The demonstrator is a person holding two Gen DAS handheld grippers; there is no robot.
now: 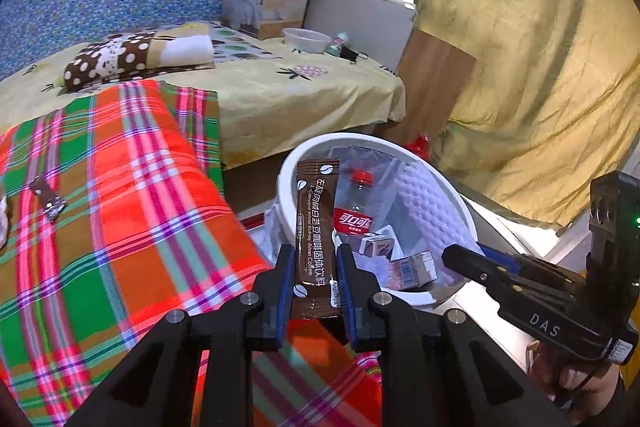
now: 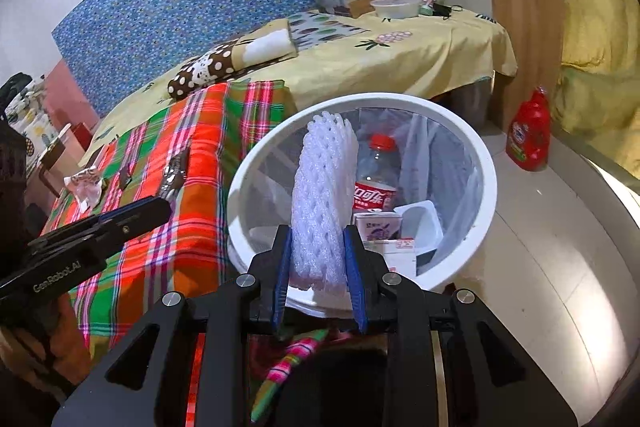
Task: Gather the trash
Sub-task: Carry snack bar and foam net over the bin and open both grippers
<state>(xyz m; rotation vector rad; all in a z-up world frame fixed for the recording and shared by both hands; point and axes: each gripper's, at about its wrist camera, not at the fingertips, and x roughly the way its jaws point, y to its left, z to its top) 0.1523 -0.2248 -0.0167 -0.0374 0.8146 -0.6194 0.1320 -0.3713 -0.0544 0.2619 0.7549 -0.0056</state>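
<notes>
Two tongs I hold over the bin point(image 2: 486, 163): left tongs point(image 1: 312, 267) clamped on a coffee sachet point(image 1: 316, 227), right tongs point(image 2: 316, 251) clamped on a foam net point(image 2: 320, 195).

A plaid blanket point(image 1: 120, 207) covers the bed; a polka-dot pillow point(image 1: 120, 61) lies beyond it. A red detergent bottle point(image 2: 529, 131) stands on the floor.

Cola bottle point(image 1: 354, 211): lower body hidden behind coffee sachet point(image 1: 316, 235). Bin point(image 2: 486, 163): near rim covered by foam net point(image 2: 320, 203). Cartons' print: illegible.
</notes>
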